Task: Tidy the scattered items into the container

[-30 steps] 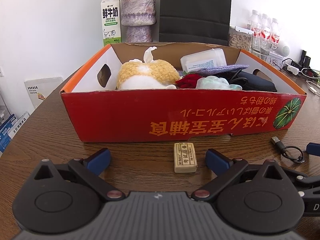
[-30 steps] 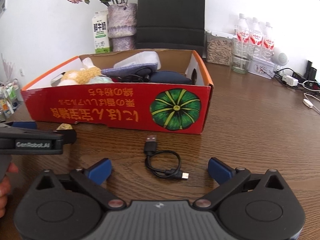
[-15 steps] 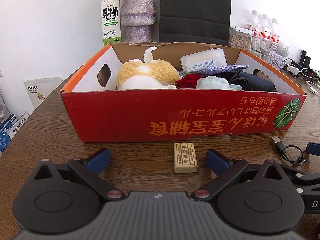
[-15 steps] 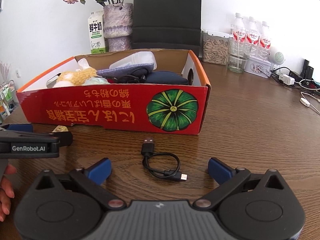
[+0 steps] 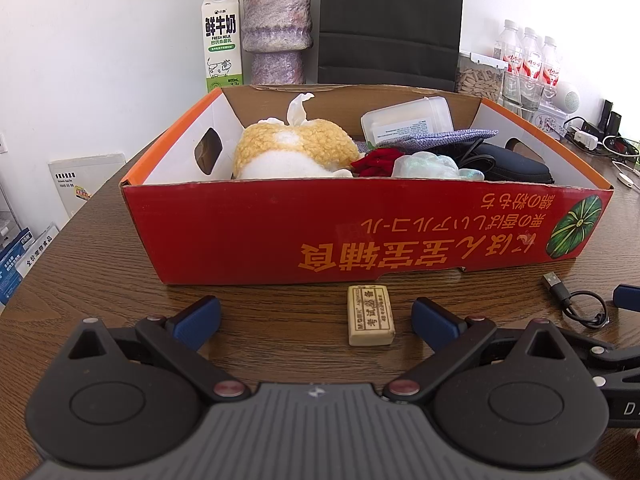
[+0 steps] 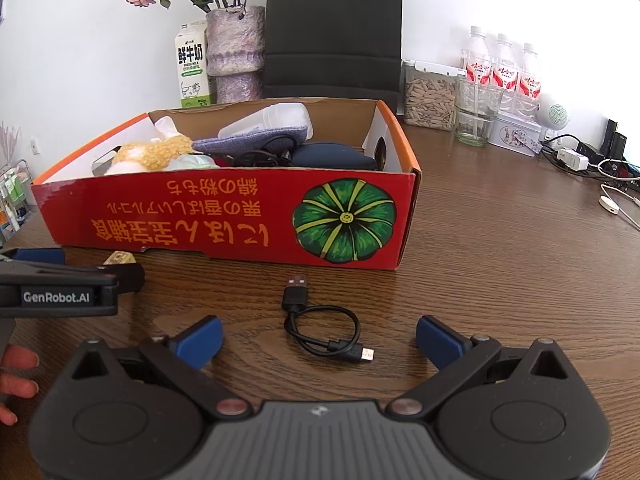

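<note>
Red cardboard box (image 5: 360,236) is seen on the wooden table (image 6: 500,264), open-topped, orange rim, hand-hole cut in each end wall. Contents noted, left to right in the left wrist view: yellow-and-white plush toy (image 5: 294,152) with a white tissue tuft above it, red rose (image 5: 376,162), pale crumpled bag (image 5: 426,165), dark pouch (image 5: 508,162) with black cord on top; a clear plastic jar (image 5: 406,120) lies on its side at the back, over a grey-blue cloth (image 5: 440,138). Box is well filled, mostly below the rim.

Two items are left on the table outside the box. Eraser (image 5: 370,314), cream with printed label, lies just in front of the near wall, apart from it. Coiled black USB cable (image 6: 320,320) lies near the box's right front corner, plug end toward the wall.

Left gripper (image 5: 316,320): jaws wide, nothing held, eraser lying between the fingertips, nearer the right one. Right gripper (image 6: 318,338): jaws wide, nothing held, cable between the fingertips.

Open table is seen right of the box. Milk carton (image 6: 191,66), vase (image 6: 234,54), bottles (image 6: 502,68) and chargers line the far edge.
</note>
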Demonstrator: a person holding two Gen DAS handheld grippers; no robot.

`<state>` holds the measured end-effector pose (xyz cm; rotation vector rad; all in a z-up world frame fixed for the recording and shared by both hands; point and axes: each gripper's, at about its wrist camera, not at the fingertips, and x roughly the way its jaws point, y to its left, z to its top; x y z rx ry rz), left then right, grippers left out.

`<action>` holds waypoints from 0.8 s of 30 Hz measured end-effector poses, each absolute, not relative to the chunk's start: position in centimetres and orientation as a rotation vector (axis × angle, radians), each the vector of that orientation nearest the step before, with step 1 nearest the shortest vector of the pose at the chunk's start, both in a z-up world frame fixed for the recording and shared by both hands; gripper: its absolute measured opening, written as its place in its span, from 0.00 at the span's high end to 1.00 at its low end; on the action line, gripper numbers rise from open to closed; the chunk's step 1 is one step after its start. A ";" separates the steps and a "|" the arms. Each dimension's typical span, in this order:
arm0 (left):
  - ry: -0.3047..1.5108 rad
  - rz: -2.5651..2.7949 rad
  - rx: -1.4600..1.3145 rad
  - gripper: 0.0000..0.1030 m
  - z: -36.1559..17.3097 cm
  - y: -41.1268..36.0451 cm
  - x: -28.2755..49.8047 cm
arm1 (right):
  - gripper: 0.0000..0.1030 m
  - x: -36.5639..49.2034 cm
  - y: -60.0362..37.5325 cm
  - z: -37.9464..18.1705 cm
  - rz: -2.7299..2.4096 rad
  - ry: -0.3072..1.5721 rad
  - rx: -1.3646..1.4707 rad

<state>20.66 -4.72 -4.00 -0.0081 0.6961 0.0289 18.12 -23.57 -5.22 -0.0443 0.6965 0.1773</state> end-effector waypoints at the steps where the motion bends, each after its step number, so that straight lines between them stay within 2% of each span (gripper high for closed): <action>1: 0.696 0.029 -0.008 0.00 -4.0 -4.7 20.7 | 0.00 18.1 -23.6 -5.2 0.177 0.696 -0.044; 19: 0.696 0.031 -0.006 0.00 -4.0 -5.0 21.2 | 0.00 18.5 -23.4 -5.3 0.163 0.697 -0.042; 20: 0.695 0.028 -0.004 0.04 -4.0 -5.0 21.2 | 0.03 18.6 -23.4 -5.3 0.164 0.695 -0.040; 21: 0.681 0.020 0.001 0.13 -3.9 -5.0 21.0 | 0.27 18.5 -23.5 -5.1 0.164 0.682 -0.037; 23: 0.659 -0.014 0.014 0.74 -3.3 -5.2 20.3 | 0.69 18.0 -23.5 -4.8 0.173 0.638 -0.054; 24: 0.661 -0.023 0.011 0.79 -3.1 -5.2 20.1 | 0.71 17.8 -23.5 -4.7 0.173 0.640 -0.062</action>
